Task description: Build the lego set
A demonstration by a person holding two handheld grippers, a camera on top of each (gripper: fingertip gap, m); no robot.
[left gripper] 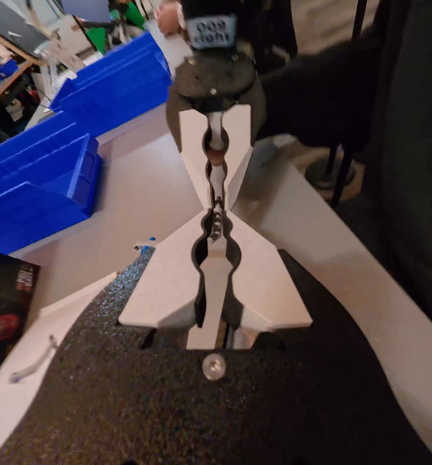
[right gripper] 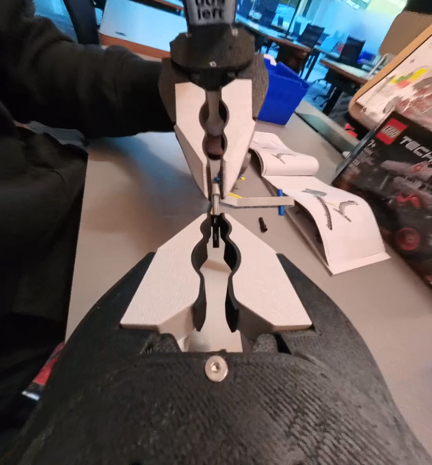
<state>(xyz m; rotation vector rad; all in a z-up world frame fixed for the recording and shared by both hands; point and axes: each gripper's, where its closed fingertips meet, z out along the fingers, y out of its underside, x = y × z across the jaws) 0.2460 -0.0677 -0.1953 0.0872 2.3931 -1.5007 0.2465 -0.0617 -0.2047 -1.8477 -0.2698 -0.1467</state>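
Meeting tip to tip above the white counter (right gripper: 139, 176), with the left claw (left gripper: 216, 226) clamped on a grey holed beam (right gripper: 257, 202) fitted with blue pins, and the right claw (right gripper: 216, 226) pinched shut on a small black pin (right gripper: 215, 235). Pointing that pin's end at the beam's near end, just about touching; contact hard to confirm through the blur. Leaving a second black pin (right gripper: 338, 223) lying loose on the counter beside the open instruction booklet (right gripper: 335, 226), with the dark set box (right gripper: 411, 201) standing to the right. Showing blue bins (left gripper: 59, 161) lined along the counter's far side in the left wrist view, contents hidden behind their walls.
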